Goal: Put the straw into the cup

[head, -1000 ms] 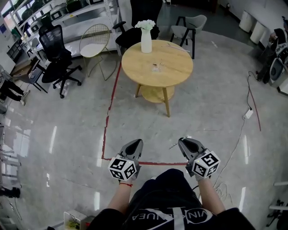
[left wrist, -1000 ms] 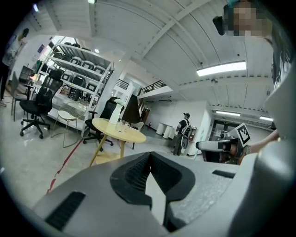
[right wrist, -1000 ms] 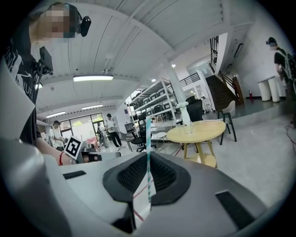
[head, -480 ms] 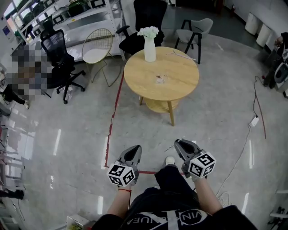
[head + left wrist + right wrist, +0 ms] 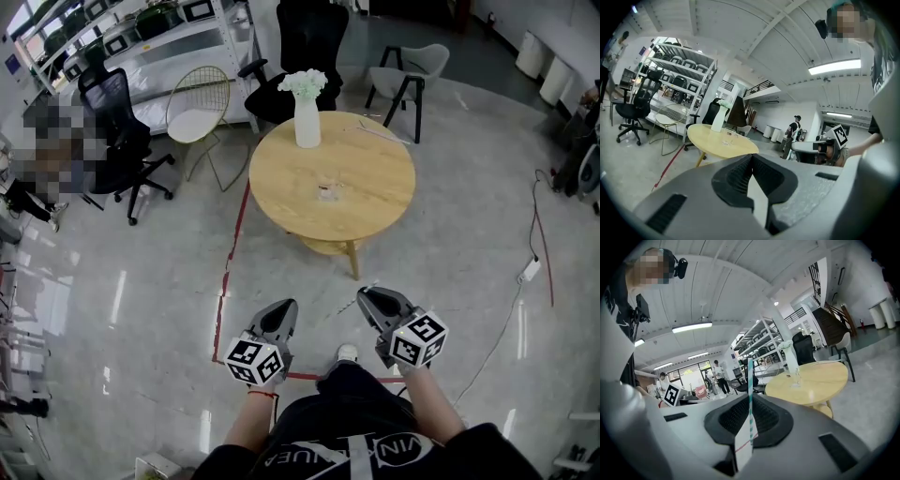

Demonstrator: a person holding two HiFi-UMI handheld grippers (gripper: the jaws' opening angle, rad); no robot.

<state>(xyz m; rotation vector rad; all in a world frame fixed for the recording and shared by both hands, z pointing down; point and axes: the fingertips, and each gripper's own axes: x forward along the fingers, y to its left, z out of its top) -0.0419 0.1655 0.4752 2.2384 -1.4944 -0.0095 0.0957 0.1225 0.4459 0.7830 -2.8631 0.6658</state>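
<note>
Wooden table [image 5: 375, 187] with vase [image 5: 307, 122] and cup [image 5: 325, 191]

Head view: the cup [image 5: 325, 191] on the table [image 5: 375, 187] is too small to show any contents, and the straw [image 5: 367, 284] appears only as a thin line beyond the tip of the right gripper [image 5: 364, 297]; the tabletop conceals most of the lower shelf [image 5: 328, 246] and all but one leg [image 5: 353, 260]. Right gripper view: the lower end of the straw is hidden between the closed jaws; left gripper view: the body of the left gripper [image 5: 751, 157] covers the lower part of the right gripper and is itself cut off by the bottom edge.
</note>
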